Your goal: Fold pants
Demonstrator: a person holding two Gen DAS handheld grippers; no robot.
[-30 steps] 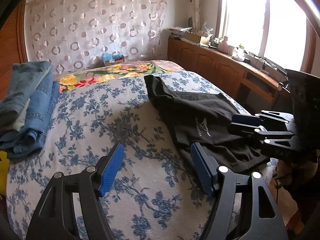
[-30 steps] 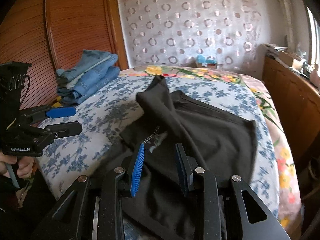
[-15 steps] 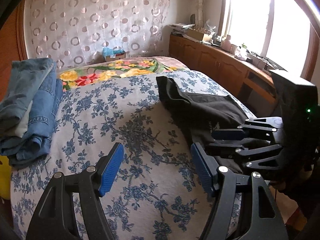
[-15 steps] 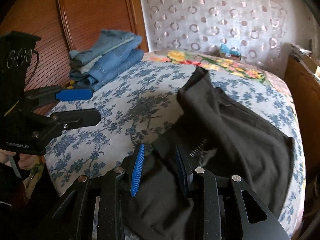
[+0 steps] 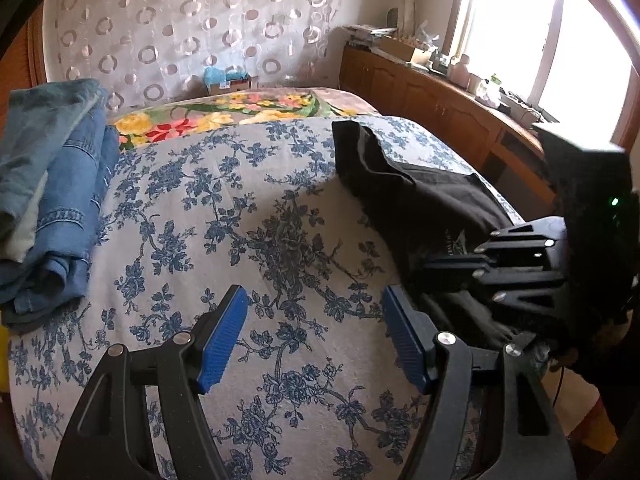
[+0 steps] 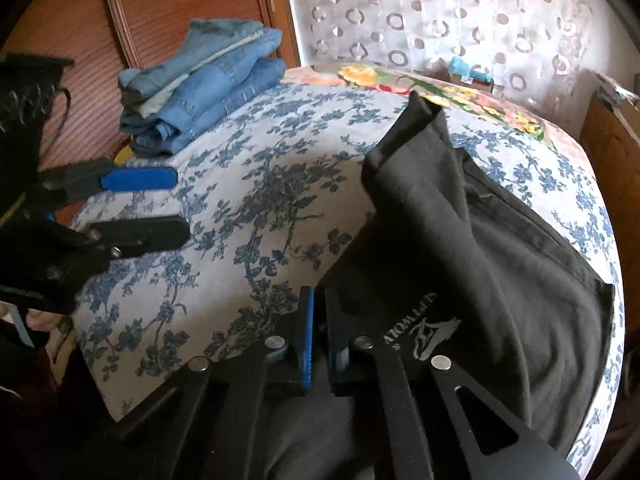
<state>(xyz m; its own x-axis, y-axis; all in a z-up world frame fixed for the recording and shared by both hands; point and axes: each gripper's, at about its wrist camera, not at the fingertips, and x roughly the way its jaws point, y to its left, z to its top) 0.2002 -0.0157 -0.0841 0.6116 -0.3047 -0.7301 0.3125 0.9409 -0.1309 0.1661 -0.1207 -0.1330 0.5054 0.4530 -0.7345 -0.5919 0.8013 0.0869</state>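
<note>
Black pants (image 6: 500,264) with a white logo lie crumpled on the right half of the bed; they also show in the left wrist view (image 5: 404,196). My right gripper (image 6: 318,320) is shut on the near edge of the pants. It shows from the side in the left wrist view (image 5: 444,268), at the pants' near end. My left gripper (image 5: 314,336) is open and empty above the bare floral sheet, left of the pants. It also shows in the right wrist view (image 6: 156,204), open.
A stack of folded blue jeans (image 5: 48,188) lies at the bed's left, also in the right wrist view (image 6: 200,80). The bed has a blue floral sheet (image 5: 224,216). A wooden cabinet (image 5: 432,108) runs along the right under the window. A wooden headboard (image 6: 160,12) stands behind the jeans.
My right gripper has closed on the near edge of the pants and pulled the fabric toward the bed's right. My left gripper stayed open and moved a little forward.
</note>
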